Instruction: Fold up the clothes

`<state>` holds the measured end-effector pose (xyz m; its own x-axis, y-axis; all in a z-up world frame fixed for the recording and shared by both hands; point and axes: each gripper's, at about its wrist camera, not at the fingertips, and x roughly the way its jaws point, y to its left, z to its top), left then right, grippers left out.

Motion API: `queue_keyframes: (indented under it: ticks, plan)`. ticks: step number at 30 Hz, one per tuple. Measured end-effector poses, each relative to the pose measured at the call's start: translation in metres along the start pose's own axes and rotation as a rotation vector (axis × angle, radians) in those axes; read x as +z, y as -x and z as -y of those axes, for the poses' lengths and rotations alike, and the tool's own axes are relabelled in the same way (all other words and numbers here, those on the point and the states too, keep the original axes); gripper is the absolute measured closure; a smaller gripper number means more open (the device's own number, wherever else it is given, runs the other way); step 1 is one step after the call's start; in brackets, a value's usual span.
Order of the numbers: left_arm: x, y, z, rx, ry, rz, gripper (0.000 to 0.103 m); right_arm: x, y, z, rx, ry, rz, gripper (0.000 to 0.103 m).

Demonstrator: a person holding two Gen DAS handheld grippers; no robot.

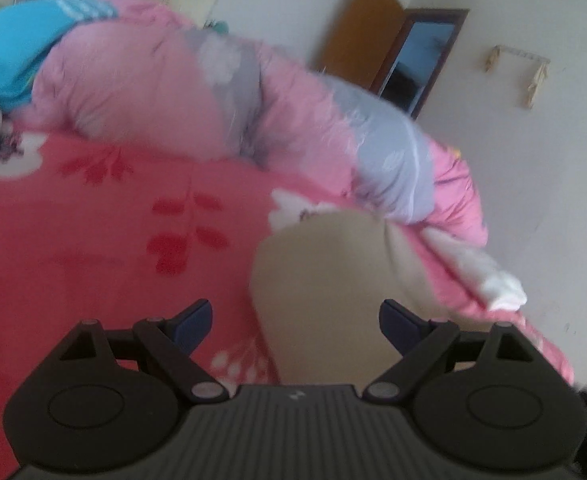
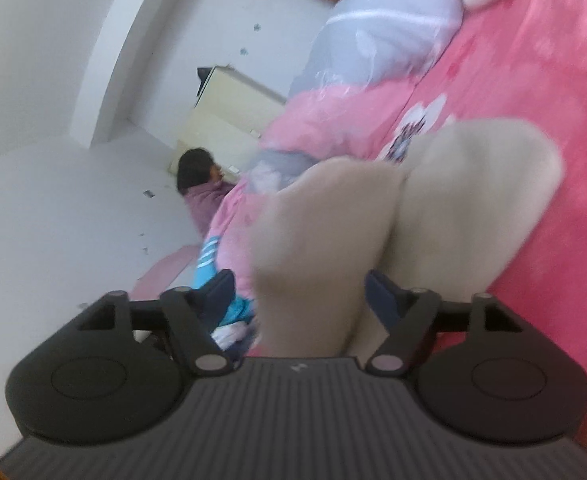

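A beige garment (image 1: 325, 264) lies bunched on the pink flowered bed cover (image 1: 93, 240), near the bed's right-hand edge. My left gripper (image 1: 295, 326) is open just above it, and the cloth's near end reaches in between the two fingers without being pinched. In the right wrist view the same beige garment (image 2: 473, 184) shows as two soft lobes. My right gripper (image 2: 299, 298) is open around the nearer lobe, with a gap showing beside its left finger (image 2: 221, 296). Both views are blurred.
A puffy pink and grey quilt (image 1: 253, 92) is heaped along the far side of the bed. A blue garment (image 1: 9, 52) lies at its left end. A person in a purple top (image 2: 205, 196) is beyond the quilt. A wooden door (image 1: 361, 28) stands open in the white wall.
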<state>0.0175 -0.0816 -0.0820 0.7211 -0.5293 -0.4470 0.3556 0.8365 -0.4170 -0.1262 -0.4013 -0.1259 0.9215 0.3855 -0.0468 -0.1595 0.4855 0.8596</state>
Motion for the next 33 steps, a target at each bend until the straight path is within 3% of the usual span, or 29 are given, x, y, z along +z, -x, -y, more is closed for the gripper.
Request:
queue_keyframes:
  ticks: [4,8,11,14,20,23,26,27,30,33]
  plan:
    - [-0.019,-0.005,0.007,-0.038,-0.040,-0.042,0.012,0.003,-0.019,-0.016,-0.037,0.012,-0.045,0.022]
    - [-0.045,-0.013,0.028,0.014,-0.209,-0.076,0.012,0.005,-0.036,-0.024,-0.095,0.037,-0.071,0.021]
    - [-0.061,-0.013,0.042,0.052,-0.308,-0.055,0.012,0.005,-0.045,-0.026,-0.136,0.054,-0.085,0.021]
    - [-0.066,-0.015,0.045,0.031,-0.313,-0.065,0.014,0.004,-0.053,-0.021,-0.195,0.047,-0.097,0.021]
    - [-0.074,-0.013,0.048,0.009,-0.345,-0.046,0.016,0.002,-0.064,-0.014,-0.233,0.068,-0.102,0.023]
    - [-0.072,-0.013,0.046,-0.012,-0.351,-0.049,0.016,-0.001,-0.066,-0.015,-0.270,0.111,-0.097,0.037]
    - [-0.057,-0.012,0.033,-0.044,-0.309,-0.055,0.014,0.001,-0.069,-0.015,-0.261,0.142,-0.091,0.062]
    - [-0.051,-0.012,0.027,-0.040,-0.274,-0.051,0.014,0.002,-0.069,-0.014,-0.249,0.148,-0.087,0.077]
    - [-0.029,-0.017,0.004,-0.018,-0.154,-0.047,0.014,0.004,-0.066,-0.013,-0.225,0.167,-0.073,0.084]
    - [-0.007,-0.036,-0.012,0.080,-0.078,-0.055,0.014,0.004,-0.062,-0.018,-0.202,0.224,-0.049,0.086]
